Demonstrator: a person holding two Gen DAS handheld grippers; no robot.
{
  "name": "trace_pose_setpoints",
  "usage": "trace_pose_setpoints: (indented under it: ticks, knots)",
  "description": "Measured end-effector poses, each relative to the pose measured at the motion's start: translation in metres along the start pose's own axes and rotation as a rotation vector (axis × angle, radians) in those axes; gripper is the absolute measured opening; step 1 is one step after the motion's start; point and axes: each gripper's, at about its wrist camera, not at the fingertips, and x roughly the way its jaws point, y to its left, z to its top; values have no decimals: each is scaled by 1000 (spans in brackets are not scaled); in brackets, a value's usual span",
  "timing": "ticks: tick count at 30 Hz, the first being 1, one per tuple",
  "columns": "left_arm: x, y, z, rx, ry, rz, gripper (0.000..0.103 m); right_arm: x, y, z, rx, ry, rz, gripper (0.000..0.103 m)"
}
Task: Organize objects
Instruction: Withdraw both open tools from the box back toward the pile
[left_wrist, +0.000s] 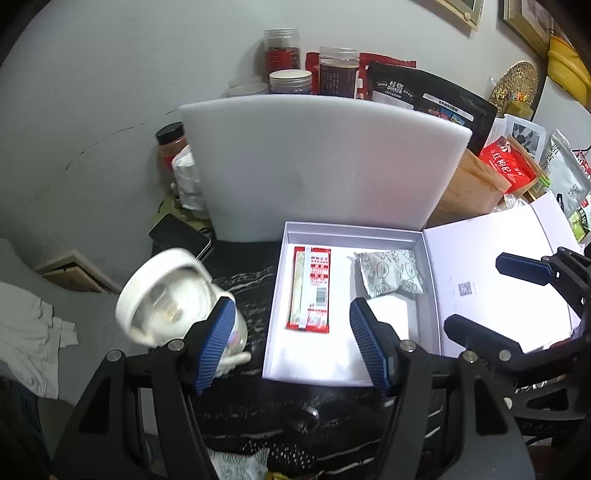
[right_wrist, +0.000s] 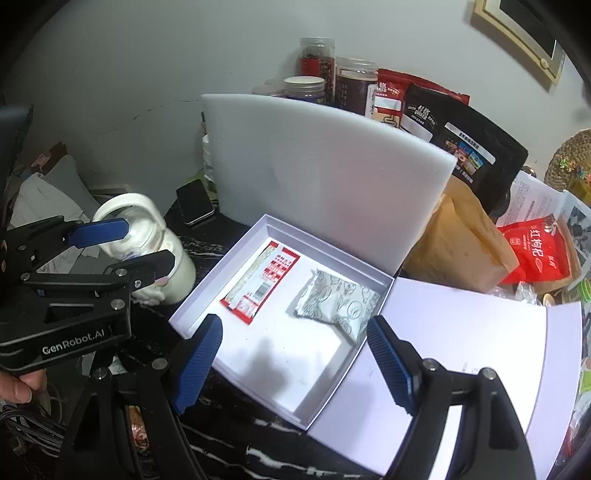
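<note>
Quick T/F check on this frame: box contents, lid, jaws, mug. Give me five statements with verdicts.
1. The white box holds two packets. True: a red snack packet and a patterned pouch.
2. The box lid is closed over the packets. False: it lies flipped open beside the box.
3. The left gripper grips the red snack packet. False: its jaws stand open with nothing between them.
4. The right gripper is empty. True: open jaws, nothing held.
5. The white mug sits inside the box. False: it stands outside, on the dark tabletop beside the box.
</note>
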Motion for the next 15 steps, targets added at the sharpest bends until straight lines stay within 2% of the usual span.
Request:
trace_pose_setpoints:
  ticks: [15]
  knots:
    - [-67,29,-70,-31,-17,37,63,-47,53,-38,-58,-32,27,81]
